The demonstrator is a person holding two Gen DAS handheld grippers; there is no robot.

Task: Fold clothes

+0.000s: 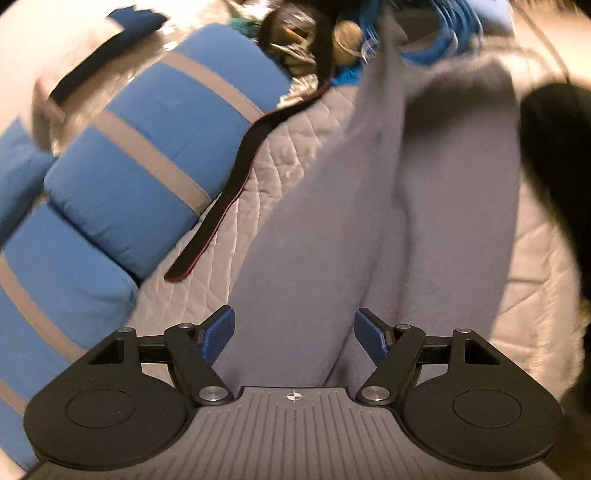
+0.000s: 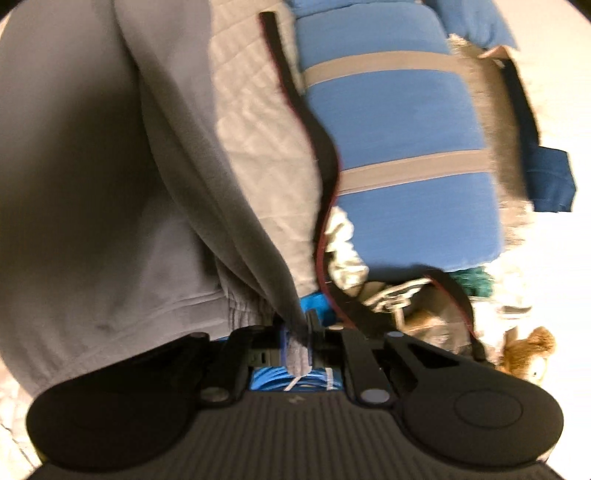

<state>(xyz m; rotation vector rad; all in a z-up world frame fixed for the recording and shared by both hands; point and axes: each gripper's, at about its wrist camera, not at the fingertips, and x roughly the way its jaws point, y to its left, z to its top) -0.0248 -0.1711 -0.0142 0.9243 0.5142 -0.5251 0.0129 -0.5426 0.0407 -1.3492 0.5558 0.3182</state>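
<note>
A grey garment (image 1: 388,206) lies in long soft folds on a pale quilted bed cover (image 1: 291,147). My left gripper (image 1: 294,334) hovers over its near end with blue pads wide apart and nothing pinched between them. In the right wrist view the same grey garment (image 2: 110,203) fills the left side, and my right gripper (image 2: 297,345) is shut on a bunched edge of it. The cloth rises from the pinch up and to the left. Blur hides fine detail in both views.
A blue pillow with grey stripes (image 1: 155,155) lies left of the garment, with a black strap edged in red (image 1: 236,177) alongside it. Blue cords (image 1: 443,33) and mixed clutter sit at the far end. A stuffed toy (image 2: 528,354) lies at lower right.
</note>
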